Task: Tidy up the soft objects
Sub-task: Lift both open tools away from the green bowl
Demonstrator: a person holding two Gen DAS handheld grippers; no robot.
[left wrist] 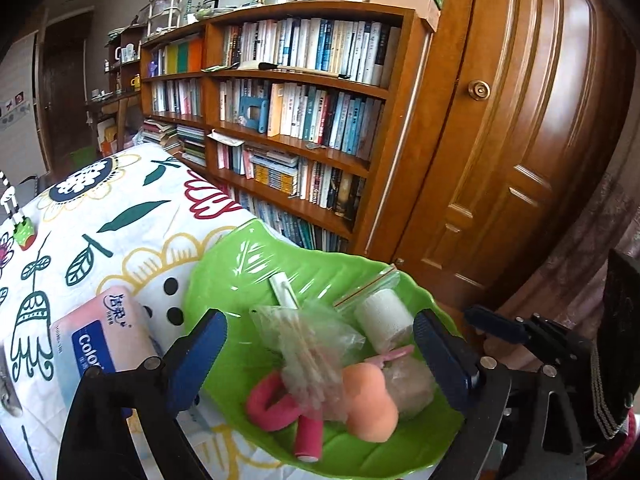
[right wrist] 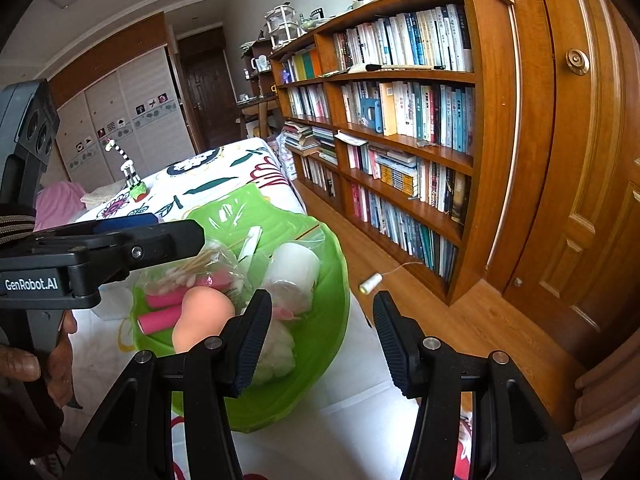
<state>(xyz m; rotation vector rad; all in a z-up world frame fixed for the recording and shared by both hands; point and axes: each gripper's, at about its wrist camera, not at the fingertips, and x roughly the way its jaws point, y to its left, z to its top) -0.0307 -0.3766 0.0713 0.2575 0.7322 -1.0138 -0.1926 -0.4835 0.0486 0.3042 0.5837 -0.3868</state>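
A green leaf-shaped tray [left wrist: 248, 256] [right wrist: 320, 340] sits at the table's corner. It holds a peach sponge [left wrist: 370, 404] [right wrist: 202, 312], pink foam rollers [left wrist: 272, 404] [right wrist: 160, 318], a bag of cotton swabs [left wrist: 308, 356] [right wrist: 188, 270], a white bandage roll [left wrist: 384, 318] [right wrist: 294, 266] and cotton balls [right wrist: 276, 344]. My left gripper [left wrist: 320, 354] is open and empty, its jaws wide apart above the tray's contents. My right gripper [right wrist: 322, 340] is open and empty at the tray's near right rim.
A pink tissue pack [left wrist: 100, 340] lies left of the tray on the flowered tablecloth [left wrist: 120, 216]. A striped figurine [right wrist: 130, 172] stands at the far end. A bookcase [left wrist: 304, 120] and a wooden door [left wrist: 532, 128] stand to the right. A thread spool [right wrist: 370, 282] lies on the floor.
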